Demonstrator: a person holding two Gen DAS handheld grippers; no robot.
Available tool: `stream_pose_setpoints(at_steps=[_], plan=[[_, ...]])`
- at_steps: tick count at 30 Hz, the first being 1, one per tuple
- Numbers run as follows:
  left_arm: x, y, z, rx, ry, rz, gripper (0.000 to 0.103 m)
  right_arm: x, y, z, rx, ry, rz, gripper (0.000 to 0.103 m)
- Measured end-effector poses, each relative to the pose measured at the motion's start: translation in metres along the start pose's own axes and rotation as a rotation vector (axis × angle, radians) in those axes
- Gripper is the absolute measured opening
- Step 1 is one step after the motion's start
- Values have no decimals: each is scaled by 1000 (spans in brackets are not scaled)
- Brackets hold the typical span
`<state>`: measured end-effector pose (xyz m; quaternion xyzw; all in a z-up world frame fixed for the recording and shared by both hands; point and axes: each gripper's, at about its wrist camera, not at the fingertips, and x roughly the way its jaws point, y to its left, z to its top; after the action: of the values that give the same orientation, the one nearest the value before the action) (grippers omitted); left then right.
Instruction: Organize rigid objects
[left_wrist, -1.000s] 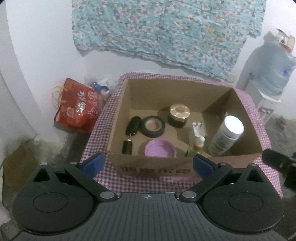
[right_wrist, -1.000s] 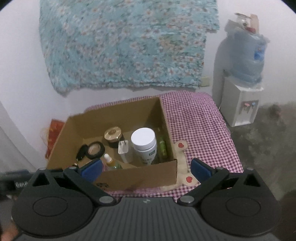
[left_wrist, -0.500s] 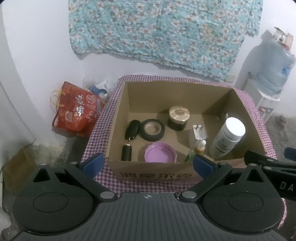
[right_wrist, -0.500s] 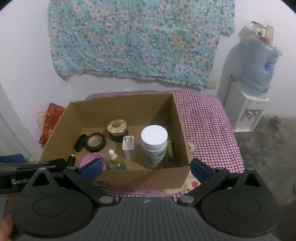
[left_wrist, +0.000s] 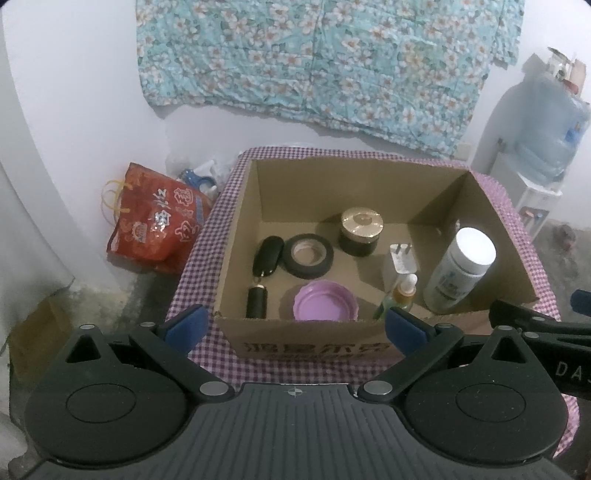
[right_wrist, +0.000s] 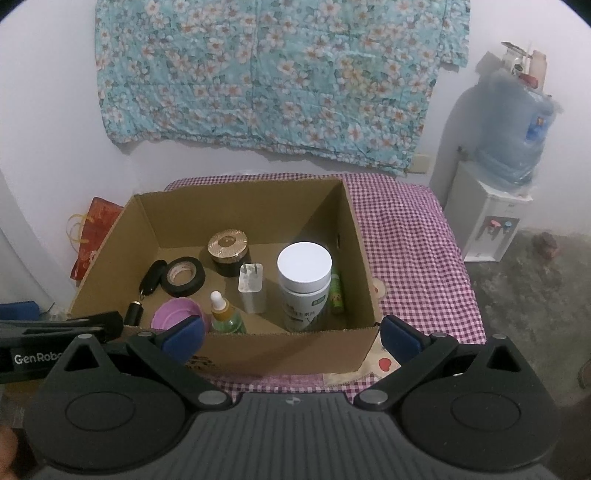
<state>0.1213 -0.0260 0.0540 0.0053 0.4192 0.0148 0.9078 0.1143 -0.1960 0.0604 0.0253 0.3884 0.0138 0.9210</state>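
An open cardboard box (left_wrist: 255, 206) (right_wrist: 362, 236) stands on a purple checked tablecloth (right_wrist: 406, 229). Inside it lie a black tape roll (left_wrist: 308, 255) (right_wrist: 182, 276), a gold-lidded jar (left_wrist: 361, 230) (right_wrist: 228, 251), a purple lid (left_wrist: 325, 300) (right_wrist: 173, 314), a white charger (left_wrist: 399, 262) (right_wrist: 252, 288), a dropper bottle (left_wrist: 404, 293) (right_wrist: 223, 312), a white-capped bottle (left_wrist: 460, 269) (right_wrist: 304, 284), a black key fob (left_wrist: 266, 254) (right_wrist: 151, 280) and a green tube (right_wrist: 336, 291). My left gripper (left_wrist: 295, 326) and right gripper (right_wrist: 290, 336) hover open in front of the box's near wall, both empty.
A red bag (left_wrist: 155, 218) sits on the floor left of the table. A water dispenser (right_wrist: 491, 221) with a blue jug (right_wrist: 517, 133) stands at the right wall. A floral cloth (right_wrist: 280, 77) hangs on the wall behind. A patterned patch (right_wrist: 384, 363) lies under the box's front right corner.
Both grippers have pulled up and back a little, and the right one has swung left, so the box sits more centred. The other gripper now edges into each view. Box contents unmoved.
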Motion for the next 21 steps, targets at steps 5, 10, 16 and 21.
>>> stream_pose_setpoints(at_steps=[5,10,16,21], plan=[[1,0,-1,8,3,3,102,2,-2,-2,1,8,1,103],[0,0,-1,9,1,4,102,2,-2,-3,0,8,0,103],[0,0,-2,11,3,4,102,2,-2,-4,0,9,-1,103],[0,1,-3,9,6,-1,102,2,-3,-6,0,9,-2,103]])
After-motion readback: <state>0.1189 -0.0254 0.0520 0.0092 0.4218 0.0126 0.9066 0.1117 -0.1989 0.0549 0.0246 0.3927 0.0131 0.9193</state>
